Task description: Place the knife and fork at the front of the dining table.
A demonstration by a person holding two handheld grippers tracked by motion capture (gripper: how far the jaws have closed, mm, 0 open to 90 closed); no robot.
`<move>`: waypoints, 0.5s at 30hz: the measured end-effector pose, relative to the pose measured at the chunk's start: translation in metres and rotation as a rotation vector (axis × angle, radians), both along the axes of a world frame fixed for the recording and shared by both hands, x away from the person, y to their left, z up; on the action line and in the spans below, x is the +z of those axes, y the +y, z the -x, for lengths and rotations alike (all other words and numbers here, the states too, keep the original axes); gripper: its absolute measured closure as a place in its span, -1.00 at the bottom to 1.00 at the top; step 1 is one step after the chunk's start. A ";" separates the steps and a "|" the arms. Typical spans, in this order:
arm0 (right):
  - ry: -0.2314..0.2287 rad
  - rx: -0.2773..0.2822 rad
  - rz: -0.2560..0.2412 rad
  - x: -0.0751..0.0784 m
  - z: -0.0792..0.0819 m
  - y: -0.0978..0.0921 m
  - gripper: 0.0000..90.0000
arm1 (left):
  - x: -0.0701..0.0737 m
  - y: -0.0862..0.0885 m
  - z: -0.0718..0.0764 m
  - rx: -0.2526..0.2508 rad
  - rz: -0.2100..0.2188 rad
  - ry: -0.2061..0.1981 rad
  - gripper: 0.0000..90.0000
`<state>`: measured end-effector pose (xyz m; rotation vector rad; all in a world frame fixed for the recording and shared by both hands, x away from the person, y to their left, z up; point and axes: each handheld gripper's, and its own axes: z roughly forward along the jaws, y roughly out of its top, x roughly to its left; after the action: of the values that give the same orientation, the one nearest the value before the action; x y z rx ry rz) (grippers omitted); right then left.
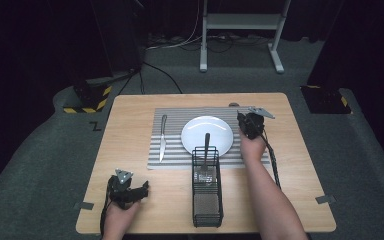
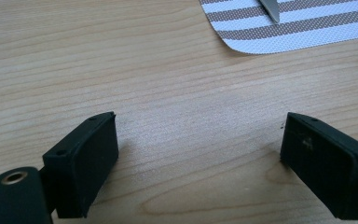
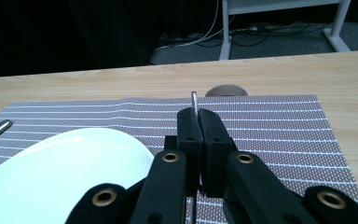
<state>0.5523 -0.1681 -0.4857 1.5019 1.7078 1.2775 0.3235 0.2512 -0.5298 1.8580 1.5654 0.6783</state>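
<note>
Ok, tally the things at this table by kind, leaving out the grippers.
Plate: 1
Placemat: 1
Wire caddy: 1
Knife: 1
Utensil standing in the caddy: 1
Thin metal utensil in the right gripper: 1
Small brown object: 1
Total: 7

A wooden surface carries a striped placemat — on it a white plate, and a knife lying just left of the plate. A black wire caddy stands at the near edge — a fork leans up from it.
</note>
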 end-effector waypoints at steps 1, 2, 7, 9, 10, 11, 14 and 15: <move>0.007 -0.003 -0.003 0.000 -0.001 0.000 0.96 | 0.000 0.000 0.000 0.000 0.000 0.000 -0.75; 0.010 -0.004 -0.004 0.000 -0.001 0.000 0.96 | 0.000 0.000 0.000 0.000 0.000 0.000 -0.75; 0.020 -0.012 0.001 -0.001 -0.003 -0.002 0.96 | 0.000 0.000 0.000 0.000 0.000 0.000 -0.75; 0.027 -0.011 0.001 -0.001 -0.004 -0.003 0.96 | 0.000 0.000 0.000 0.000 0.000 0.000 -0.75; 0.033 -0.010 0.001 -0.002 -0.005 -0.003 0.96 | 0.000 0.000 0.000 0.000 0.000 0.000 -0.75; 0.033 -0.010 0.001 -0.002 -0.005 -0.003 0.96 | 0.000 0.000 0.000 0.000 0.000 0.000 -0.75; 0.044 -0.009 0.012 -0.001 -0.005 -0.003 0.95 | 0.000 0.000 0.000 -0.001 0.000 0.000 -0.75; 0.044 -0.008 0.013 -0.001 -0.005 -0.004 0.95 | 0.000 0.000 0.000 0.000 0.000 0.000 -0.75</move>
<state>0.5575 -0.1717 -0.4871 1.5381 1.7335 1.2353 0.3235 0.2512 -0.5298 1.8581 1.5653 0.6782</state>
